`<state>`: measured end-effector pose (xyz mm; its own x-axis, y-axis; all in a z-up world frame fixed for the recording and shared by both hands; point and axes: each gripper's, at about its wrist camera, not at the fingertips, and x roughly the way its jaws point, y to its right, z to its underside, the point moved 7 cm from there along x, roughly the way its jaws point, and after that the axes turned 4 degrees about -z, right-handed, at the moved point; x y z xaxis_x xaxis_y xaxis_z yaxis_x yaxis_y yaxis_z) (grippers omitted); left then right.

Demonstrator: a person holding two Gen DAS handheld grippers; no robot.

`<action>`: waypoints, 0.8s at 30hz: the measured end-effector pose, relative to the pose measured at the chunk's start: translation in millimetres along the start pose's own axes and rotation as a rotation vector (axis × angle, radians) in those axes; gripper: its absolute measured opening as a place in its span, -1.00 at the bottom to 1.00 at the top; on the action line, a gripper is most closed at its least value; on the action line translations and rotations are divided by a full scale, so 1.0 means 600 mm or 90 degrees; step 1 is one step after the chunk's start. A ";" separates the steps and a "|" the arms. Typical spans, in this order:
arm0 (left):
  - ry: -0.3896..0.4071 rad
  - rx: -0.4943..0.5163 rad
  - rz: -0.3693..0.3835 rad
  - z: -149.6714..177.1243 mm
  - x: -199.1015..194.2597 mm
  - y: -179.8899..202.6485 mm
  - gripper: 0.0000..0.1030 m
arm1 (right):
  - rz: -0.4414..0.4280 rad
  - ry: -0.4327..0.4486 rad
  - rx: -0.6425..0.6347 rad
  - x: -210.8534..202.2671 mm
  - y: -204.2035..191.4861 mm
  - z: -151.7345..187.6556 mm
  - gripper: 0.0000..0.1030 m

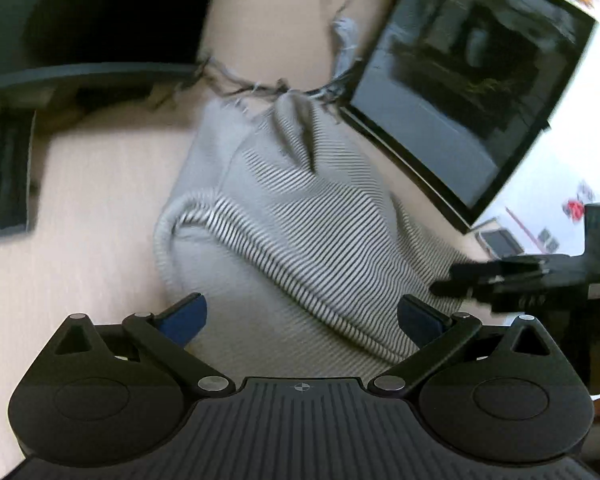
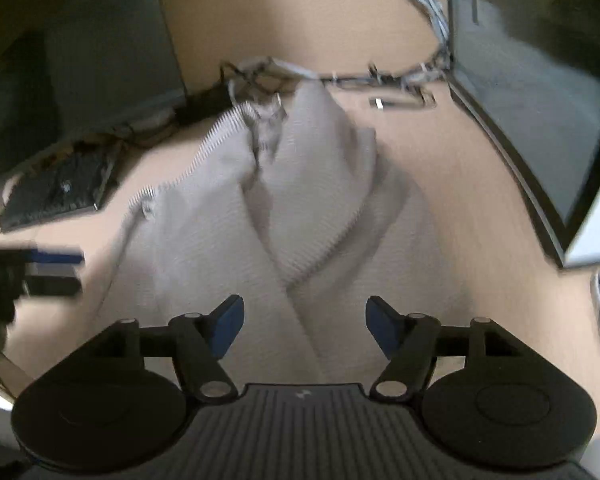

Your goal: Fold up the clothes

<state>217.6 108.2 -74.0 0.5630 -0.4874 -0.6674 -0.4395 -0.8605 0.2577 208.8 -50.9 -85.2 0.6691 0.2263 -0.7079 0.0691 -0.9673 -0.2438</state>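
left tool (image 1: 302, 318): spread wide, gripping nothing | right tool (image 2: 304, 326): spread wide, gripping nothing | striped garment (image 1: 296, 216): crumpled on wooden surface (image 1: 100, 184), beside monitor (image 1: 472, 92), cables (image 1: 260, 88) behind

Left wrist view: I look forward and down along my left tongs (image 1: 302, 318), close over the striped garment (image 1: 300, 216) on the surface (image 1: 100, 184).
Right wrist view: same downward tilt, close, from the opposite side.
Shared: garment, cables (image 2: 380, 76), monitor (image 2: 532, 92).
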 end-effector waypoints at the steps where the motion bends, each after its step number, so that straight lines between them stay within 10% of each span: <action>1: 0.003 0.016 -0.001 -0.001 -0.001 0.007 1.00 | -0.006 0.004 -0.008 -0.003 -0.008 -0.004 0.28; 3: 0.011 0.052 0.010 -0.003 -0.008 0.021 1.00 | -0.019 0.013 -0.023 -0.009 -0.023 -0.012 -0.06; 4: 0.021 0.082 0.010 -0.003 -0.012 0.028 1.00 | -0.026 0.017 -0.031 -0.013 -0.031 -0.015 -0.66; 6: 0.039 0.141 -0.020 -0.006 -0.010 0.041 1.00 | -0.039 0.026 -0.046 -0.019 -0.047 -0.023 -0.91; 12: 0.097 0.263 -0.035 -0.026 -0.003 0.085 1.00 | -0.080 0.115 -0.095 -0.070 -0.091 -0.103 -0.92; 19: 0.192 0.325 -0.179 -0.084 0.072 0.112 1.00 | -0.174 0.214 -0.090 -0.116 -0.123 -0.224 -0.93; 22: 0.190 0.246 -0.184 -0.122 0.085 0.086 0.32 | -0.194 0.221 -0.108 -0.109 -0.139 -0.242 -1.00; 24: 0.183 0.169 -0.190 -0.145 0.080 0.051 -0.56 | -0.200 0.224 -0.121 -0.102 -0.146 -0.252 -1.00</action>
<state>291.8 45.9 -37.5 0.8457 -0.2787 -0.4550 -0.3715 -0.9197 -0.1271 273.8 3.0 79.8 0.8004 0.4896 -0.3459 0.4186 -0.8695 -0.2621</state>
